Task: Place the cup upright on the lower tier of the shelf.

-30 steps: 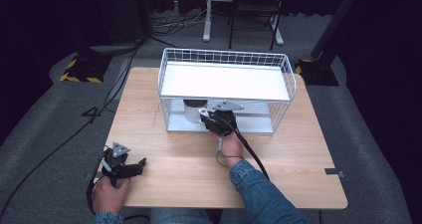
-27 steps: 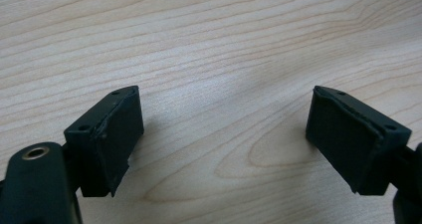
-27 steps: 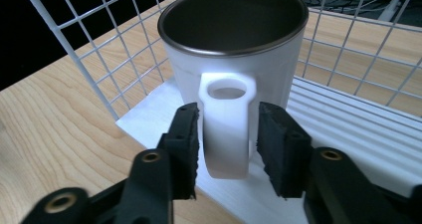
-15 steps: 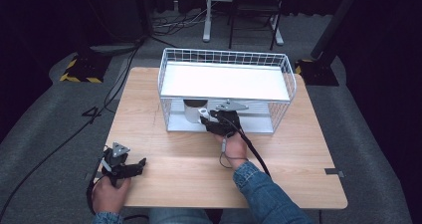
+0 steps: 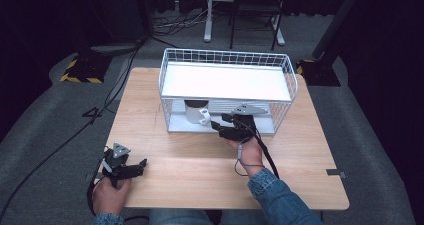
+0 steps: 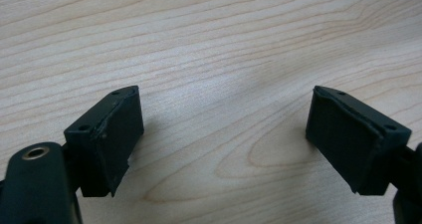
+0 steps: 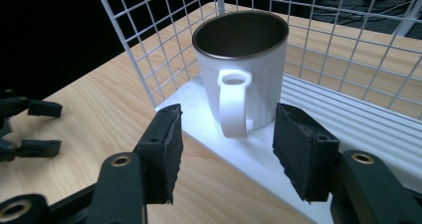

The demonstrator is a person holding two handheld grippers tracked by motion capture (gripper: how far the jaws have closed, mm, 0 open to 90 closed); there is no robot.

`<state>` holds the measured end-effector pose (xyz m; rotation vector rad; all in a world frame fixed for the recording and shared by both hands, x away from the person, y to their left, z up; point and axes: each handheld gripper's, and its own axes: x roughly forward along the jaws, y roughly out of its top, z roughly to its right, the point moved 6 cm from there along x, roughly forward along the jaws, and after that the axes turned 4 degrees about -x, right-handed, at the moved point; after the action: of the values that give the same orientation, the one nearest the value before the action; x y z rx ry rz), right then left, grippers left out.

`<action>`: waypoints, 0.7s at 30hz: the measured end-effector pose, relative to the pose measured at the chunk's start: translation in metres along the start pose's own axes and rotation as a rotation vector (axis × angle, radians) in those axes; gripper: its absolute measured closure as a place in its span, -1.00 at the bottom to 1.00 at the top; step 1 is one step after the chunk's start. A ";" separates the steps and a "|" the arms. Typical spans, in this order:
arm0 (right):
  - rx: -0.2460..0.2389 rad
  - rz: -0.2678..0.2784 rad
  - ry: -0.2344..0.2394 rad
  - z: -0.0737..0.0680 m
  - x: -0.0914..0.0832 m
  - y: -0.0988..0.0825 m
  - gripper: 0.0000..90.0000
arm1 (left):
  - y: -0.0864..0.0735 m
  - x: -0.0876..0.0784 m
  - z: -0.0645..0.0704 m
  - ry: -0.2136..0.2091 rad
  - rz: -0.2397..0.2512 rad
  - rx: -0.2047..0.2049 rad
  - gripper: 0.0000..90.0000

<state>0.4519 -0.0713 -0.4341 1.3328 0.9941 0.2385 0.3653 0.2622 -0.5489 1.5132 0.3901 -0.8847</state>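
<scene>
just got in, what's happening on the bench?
A person holds a gripper in each hand. The right gripper is open at the lower level of the white wire shelf rack, lined up on the handle of the upright white ceramic mug, not gripping it. The left gripper hangs open over the light wooden table.

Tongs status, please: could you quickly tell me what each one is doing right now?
Left tongs: open, empty, over the table.
Right tongs: open, empty, facing the mug handle.
</scene>
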 end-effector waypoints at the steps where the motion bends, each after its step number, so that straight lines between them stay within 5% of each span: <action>1: -0.001 -0.002 0.001 0.000 -0.003 0.000 0.01 | 0.000 0.000 0.000 0.000 0.000 0.000 -0.66; 21: -0.058 -0.042 0.032 0.015 -0.066 -0.016 -0.25 | 0.001 0.001 0.000 0.000 0.002 0.000 -0.66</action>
<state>0.4180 -0.1299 -0.4186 1.2579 1.0339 0.2555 0.3661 0.2621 -0.5489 1.5138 0.3887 -0.8829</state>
